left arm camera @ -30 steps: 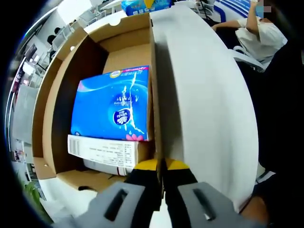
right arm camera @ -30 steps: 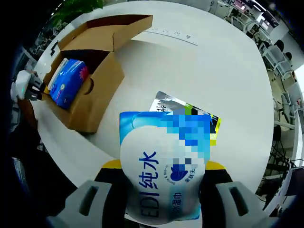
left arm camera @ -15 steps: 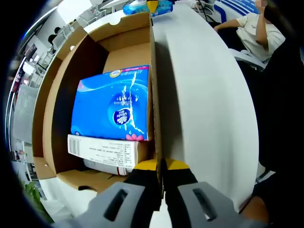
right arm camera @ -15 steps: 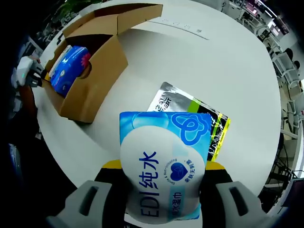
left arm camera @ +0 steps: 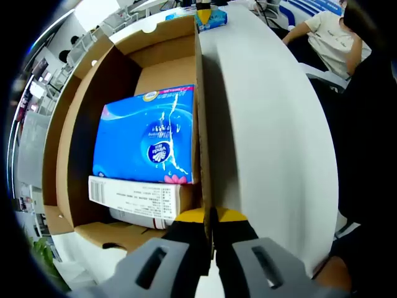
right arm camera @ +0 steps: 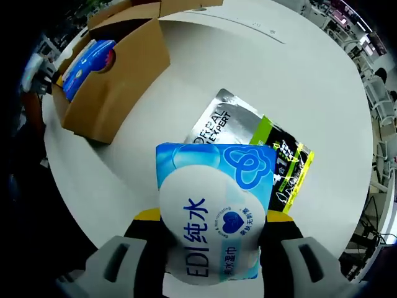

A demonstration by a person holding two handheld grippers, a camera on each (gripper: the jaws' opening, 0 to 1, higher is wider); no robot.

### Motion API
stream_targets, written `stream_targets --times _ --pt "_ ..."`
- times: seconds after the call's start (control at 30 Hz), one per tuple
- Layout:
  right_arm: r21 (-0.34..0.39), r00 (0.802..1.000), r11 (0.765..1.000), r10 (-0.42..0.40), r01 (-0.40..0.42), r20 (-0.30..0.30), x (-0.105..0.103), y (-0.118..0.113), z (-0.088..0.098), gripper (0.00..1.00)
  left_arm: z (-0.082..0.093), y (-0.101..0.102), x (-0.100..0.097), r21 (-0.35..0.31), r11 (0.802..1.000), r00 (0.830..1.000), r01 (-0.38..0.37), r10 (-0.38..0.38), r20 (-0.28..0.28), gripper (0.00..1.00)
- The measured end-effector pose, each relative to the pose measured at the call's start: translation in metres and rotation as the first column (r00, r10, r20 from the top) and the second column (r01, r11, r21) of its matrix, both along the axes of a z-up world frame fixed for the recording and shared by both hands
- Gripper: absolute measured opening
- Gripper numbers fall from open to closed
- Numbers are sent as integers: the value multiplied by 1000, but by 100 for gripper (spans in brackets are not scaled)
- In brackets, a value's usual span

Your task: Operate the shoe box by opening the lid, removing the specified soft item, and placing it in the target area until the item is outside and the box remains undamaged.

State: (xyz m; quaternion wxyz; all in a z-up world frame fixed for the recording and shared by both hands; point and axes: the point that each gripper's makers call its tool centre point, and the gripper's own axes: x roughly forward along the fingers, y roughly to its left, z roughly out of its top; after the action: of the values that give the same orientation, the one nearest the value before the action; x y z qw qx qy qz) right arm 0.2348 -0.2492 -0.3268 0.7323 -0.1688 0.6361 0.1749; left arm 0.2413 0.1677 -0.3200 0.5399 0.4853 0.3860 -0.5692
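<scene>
Lower now, the right gripper (right arm camera: 209, 233) squeezes the soft blue wipes pack (right arm camera: 214, 214) above the silver pouch (right arm camera: 248, 149). Left gripper (left arm camera: 209, 231) pinches the brown cardboard box (left arm camera: 200, 124) wall; tugging could rip it.

The shoe box (left arm camera: 127, 59) is of matt brown cardboard, plain inside. In it, a blue tissue pack (left arm camera: 146, 136) has a glossy plastic wrap. The wipes pack (right arm camera: 214, 214) is of smooth, shiny blue film. Beside the box, a pouch (right arm camera: 248, 139) looks like silver foil. The table (right arm camera: 248, 74) is smooth matt white.
</scene>
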Motion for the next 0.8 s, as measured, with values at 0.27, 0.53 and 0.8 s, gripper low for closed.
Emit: stream_targets --times 0.27,0.53,0.8 --pt "15 1000 1000 -3 2 14 -3 4 0 60 1 0 1 3 1000 1000 3 -3 6 2" --pt "16 1000 1000 -2 2 18 -3 5 0 62 1 1 2 4 1000 1000 6 -6 11 2" --pt "18 999 1000 -14 13 33 -1 5 -5 64 0 2 2 16 1000 1000 9 -10 22 3"
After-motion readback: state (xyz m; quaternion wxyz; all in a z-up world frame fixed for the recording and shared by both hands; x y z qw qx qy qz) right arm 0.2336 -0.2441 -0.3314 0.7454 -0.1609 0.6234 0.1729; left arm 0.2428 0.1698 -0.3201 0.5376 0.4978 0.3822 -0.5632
